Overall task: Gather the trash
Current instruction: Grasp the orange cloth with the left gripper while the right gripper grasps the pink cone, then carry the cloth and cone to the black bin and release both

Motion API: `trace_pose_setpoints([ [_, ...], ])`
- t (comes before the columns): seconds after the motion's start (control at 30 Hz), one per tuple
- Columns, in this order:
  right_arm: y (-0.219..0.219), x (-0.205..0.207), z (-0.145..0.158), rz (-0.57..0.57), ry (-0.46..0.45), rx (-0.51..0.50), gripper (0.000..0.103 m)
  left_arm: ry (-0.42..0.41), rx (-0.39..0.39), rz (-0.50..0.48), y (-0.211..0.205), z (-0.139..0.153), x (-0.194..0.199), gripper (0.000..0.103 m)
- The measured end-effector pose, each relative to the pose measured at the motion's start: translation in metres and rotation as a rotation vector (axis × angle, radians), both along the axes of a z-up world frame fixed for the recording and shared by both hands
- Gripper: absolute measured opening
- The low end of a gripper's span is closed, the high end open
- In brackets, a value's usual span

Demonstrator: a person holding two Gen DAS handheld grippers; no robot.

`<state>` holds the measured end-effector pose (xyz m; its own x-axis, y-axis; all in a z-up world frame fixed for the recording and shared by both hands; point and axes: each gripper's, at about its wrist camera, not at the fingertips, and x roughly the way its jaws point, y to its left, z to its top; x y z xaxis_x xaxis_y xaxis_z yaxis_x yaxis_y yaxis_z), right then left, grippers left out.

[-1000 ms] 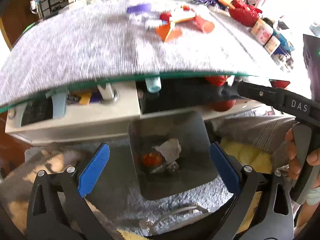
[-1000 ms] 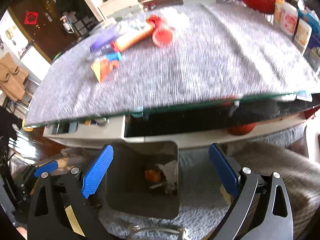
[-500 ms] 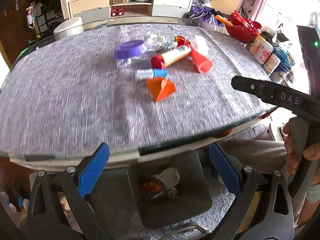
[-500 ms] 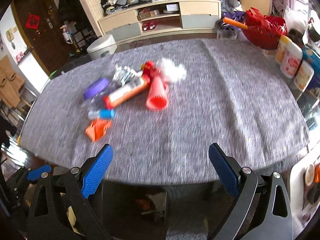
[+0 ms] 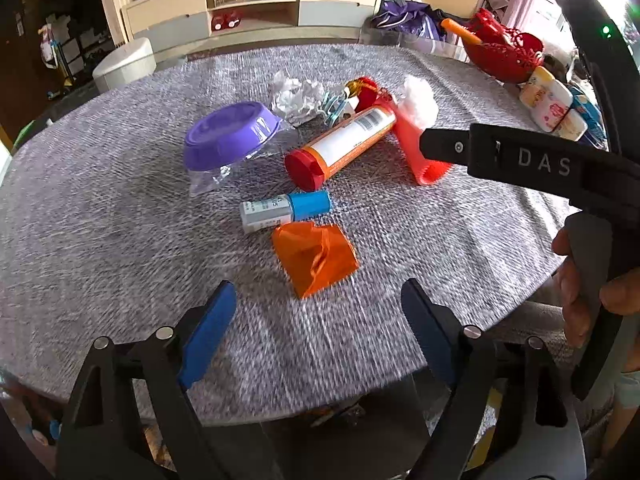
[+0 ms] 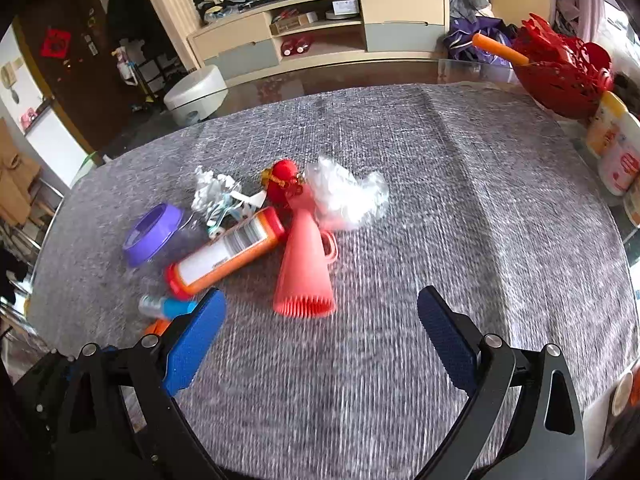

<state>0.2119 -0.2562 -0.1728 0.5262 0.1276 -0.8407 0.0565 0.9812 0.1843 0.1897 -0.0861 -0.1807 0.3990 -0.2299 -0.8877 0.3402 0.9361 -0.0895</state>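
Note:
On the grey table mat (image 5: 100, 220) lies a heap of trash. It holds an orange wrapper (image 5: 314, 256), a small blue-capped tube (image 5: 286, 210), an orange tube with a red cap (image 5: 344, 142), a purple bowl (image 5: 230, 136), crumpled white paper (image 5: 298, 96) and a pink ribbed cone (image 6: 304, 272). My left gripper (image 5: 316, 296) hovers just short of the orange wrapper; its jaws are closing with nothing pressed between them. My right gripper (image 6: 322, 300) stands open just in front of the cone's wide end. A clear plastic wad (image 6: 344, 196) and a red ornament (image 6: 284, 174) lie behind the cone.
A red basket (image 6: 560, 76) and white bottles (image 6: 616, 156) stand along the table's right edge. A person's hand (image 5: 584, 292) holds the right gripper's handle at the right of the left wrist view. A cabinet (image 6: 320, 28) and a white round stool (image 6: 196, 94) stand beyond the table.
Both grippers moved from over the bin below the table edge to over the tabletop, towards the trash heap. The left jaws have narrowed a little.

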Motion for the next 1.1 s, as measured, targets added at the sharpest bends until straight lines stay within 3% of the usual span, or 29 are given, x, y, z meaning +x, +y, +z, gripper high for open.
trace_pose_setpoints([
  [0.13, -0.002, 0.01, -0.01, 0.005, 0.008, 0.015, 0.082, 0.006, 0.0, -0.007, -0.004, -0.009, 0.01, 0.073],
  [0.27, -0.001, 0.017, -0.021, 0.014, 0.039, 0.02, 0.064, -0.016, 0.019, -0.002, -0.005, -0.014, 0.019, 0.058],
  [0.3, 0.0, 0.016, -0.023, 0.016, 0.036, 0.018, 0.064, -0.02, 0.02, 0.0, -0.005, -0.014, 0.02, 0.053],
  [0.33, 0.001, 0.016, -0.022, 0.019, 0.028, 0.01, 0.059, -0.023, 0.019, 0.005, -0.003, -0.013, 0.021, 0.051],
  [0.4, 0.003, 0.015, -0.022, 0.031, 0.026, 0.008, 0.037, -0.021, 0.002, 0.012, 0.0, -0.012, 0.023, 0.041],
  [0.57, 0.0, 0.005, -0.015, 0.047, 0.006, 0.009, 0.037, -0.028, -0.014, 0.012, 0.008, -0.007, 0.017, 0.032],
  [0.73, -0.001, -0.014, 0.007, 0.051, -0.047, -0.024, 0.037, -0.058, -0.006, 0.01, 0.013, 0.007, 0.003, 0.028],
  [1.1, 0.006, -0.072, 0.055, 0.077, -0.126, 0.004, 0.037, -0.128, -0.028, 0.004, 0.027, 0.049, -0.049, 0.018],
])
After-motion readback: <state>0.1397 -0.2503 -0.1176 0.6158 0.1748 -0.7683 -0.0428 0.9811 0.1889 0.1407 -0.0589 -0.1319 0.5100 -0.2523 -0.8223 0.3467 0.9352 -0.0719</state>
